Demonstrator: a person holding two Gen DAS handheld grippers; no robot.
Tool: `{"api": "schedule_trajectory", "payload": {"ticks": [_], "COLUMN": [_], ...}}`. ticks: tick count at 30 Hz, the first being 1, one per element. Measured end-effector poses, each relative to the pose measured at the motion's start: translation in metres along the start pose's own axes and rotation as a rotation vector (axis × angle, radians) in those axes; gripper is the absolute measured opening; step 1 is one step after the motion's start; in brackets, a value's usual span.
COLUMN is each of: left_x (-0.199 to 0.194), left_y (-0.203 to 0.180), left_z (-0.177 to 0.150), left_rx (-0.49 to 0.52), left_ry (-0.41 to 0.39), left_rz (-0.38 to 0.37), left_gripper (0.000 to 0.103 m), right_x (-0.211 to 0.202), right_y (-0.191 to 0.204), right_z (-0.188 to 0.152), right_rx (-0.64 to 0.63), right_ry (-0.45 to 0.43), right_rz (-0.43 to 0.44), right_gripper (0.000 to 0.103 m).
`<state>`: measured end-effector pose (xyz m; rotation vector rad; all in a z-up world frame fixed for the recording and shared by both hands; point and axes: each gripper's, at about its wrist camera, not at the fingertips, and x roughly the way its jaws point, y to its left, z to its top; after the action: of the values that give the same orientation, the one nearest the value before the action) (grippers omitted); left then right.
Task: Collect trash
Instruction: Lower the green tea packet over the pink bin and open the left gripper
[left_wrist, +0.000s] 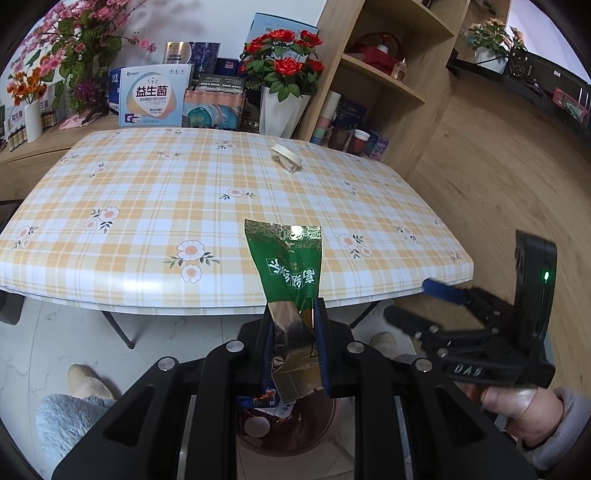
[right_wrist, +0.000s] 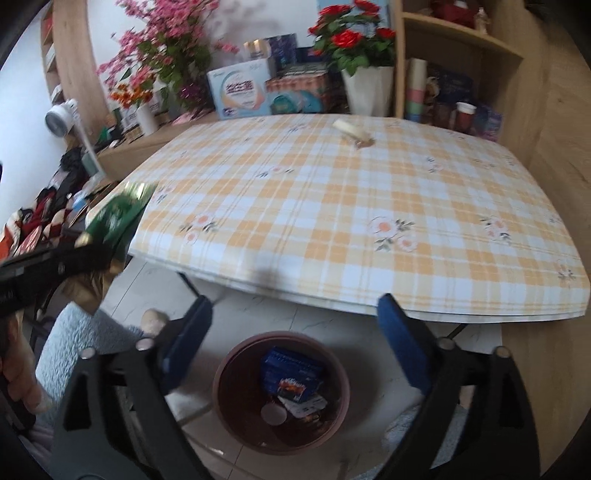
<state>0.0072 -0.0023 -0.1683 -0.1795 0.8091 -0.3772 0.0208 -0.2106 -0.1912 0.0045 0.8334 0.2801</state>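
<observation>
Left wrist view gives us the green foil tea packet (left_wrist: 286, 269) standing up from between the fingers of our left gripper (left_wrist: 295, 347), which is pinched tight on the packet's crumpled silver lower end. The packet's green printed top rises ahead of the gripper, over the near edge of the desk (left_wrist: 147, 206) with its orange-and-white plaid floral cover. Directly below that gripper sits the round brown bin (left_wrist: 325, 424) on the pale floor, with a blue box showing inside it.

From the right wrist view, our right gripper (right_wrist: 295, 332) has its blue-padded fingers (right_wrist: 400, 343) spread wide with nothing between them, poised above the same bin (right_wrist: 343, 384). Below and between the fingers, the bin holds a blue carton (right_wrist: 291, 373), some white paper and a round disc. Off to that gripper's left we see the green packet (right_wrist: 118, 214) in the other gripper, blurred.

Far ahead of both grippers, near the desk's back edge, lies a roll of tape (left_wrist: 286, 157). Beyond it stand red roses in a white vase (left_wrist: 282, 107) and stacked boxes.
</observation>
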Motion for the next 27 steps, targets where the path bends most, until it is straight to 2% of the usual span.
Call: {"api": "schedule_trajectory", "payload": {"ticks": [10,17,20,24,27], "left_x": [0.015,0.025,0.029,0.029,0.026], "left_y": [-0.012,-0.021,-0.025,-0.029,-0.025], "left_z": [-0.008,-0.013,-0.015,-0.017,-0.016], "left_rx": [0.039,0.066,0.075,0.096,0.083], "left_ry": [0.060,0.098,0.115,0.104,0.077], "left_rz": [-0.018,-0.050,-0.077,-0.082,-0.071], "left_gripper": [0.021,0.023,0.027,0.062,0.077], "right_x": [-0.009,-0.010,-0.010,-0.009,-0.008], "right_y": [-0.030,-0.045,-0.048,-0.048,-0.048], "right_z": [0.007,0.006,0.004,0.002,0.002], "right_rx": [0.085,0.120,0.128,0.131,0.129], "right_ry": [-0.057,-0.063,-0.059,-0.056,-0.054], "right_rz": [-0.073,-0.087,-0.090,-0.092,-0.095], "right_gripper": [0.097,0.097,0.097,0.097,0.097]}}
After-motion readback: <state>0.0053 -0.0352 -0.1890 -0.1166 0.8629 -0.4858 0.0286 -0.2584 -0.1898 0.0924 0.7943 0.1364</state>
